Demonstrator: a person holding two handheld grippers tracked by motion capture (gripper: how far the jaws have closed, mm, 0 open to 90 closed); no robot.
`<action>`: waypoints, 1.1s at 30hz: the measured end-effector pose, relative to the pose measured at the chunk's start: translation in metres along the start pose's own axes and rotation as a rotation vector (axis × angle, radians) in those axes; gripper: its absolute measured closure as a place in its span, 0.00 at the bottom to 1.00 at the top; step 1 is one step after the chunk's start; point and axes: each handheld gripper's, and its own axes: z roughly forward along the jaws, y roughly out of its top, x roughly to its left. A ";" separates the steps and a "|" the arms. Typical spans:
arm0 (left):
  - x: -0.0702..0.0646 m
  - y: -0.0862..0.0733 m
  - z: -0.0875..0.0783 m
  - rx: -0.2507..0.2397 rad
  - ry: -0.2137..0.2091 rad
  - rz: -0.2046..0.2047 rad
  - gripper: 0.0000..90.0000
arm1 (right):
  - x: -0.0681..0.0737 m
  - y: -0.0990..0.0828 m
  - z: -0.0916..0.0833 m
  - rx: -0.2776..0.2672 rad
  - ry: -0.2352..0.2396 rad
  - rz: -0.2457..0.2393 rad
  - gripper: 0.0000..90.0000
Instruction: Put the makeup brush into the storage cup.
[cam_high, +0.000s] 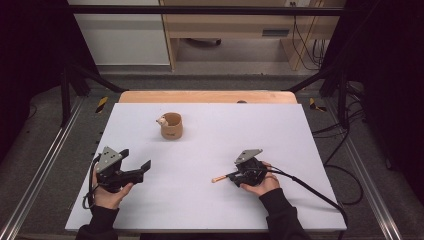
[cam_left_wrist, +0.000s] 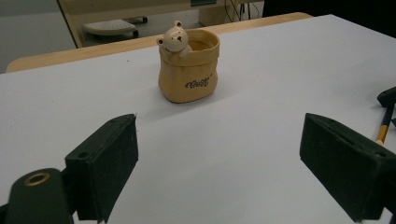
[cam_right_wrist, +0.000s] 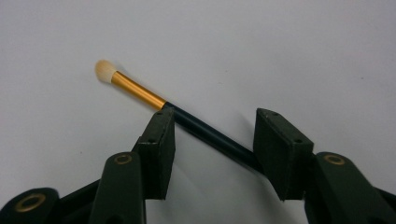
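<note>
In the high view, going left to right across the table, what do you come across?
Left gripper → bear cup → makeup brush → right gripper, its fingers on either side of the brush handle.

Black-handled, gold-banded brush; tan pot

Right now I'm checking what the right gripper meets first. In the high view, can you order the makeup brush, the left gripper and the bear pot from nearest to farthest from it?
1. Makeup brush: between the right gripper's jaws, tip pointing left.
2. Left gripper: at the table's left, near edge.
3. Bear pot: farther back, left of centre.
</note>
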 end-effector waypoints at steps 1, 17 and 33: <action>0.000 0.000 0.000 0.000 0.000 0.000 0.12 | 0.000 0.000 0.000 0.001 0.000 0.001 0.57; 0.000 0.000 0.000 -0.001 0.000 0.001 0.13 | 0.004 -0.001 -0.006 0.030 -0.015 0.018 0.81; 0.000 0.000 0.000 -0.003 0.000 0.000 0.13 | 0.007 -0.002 -0.009 0.051 -0.011 0.049 0.93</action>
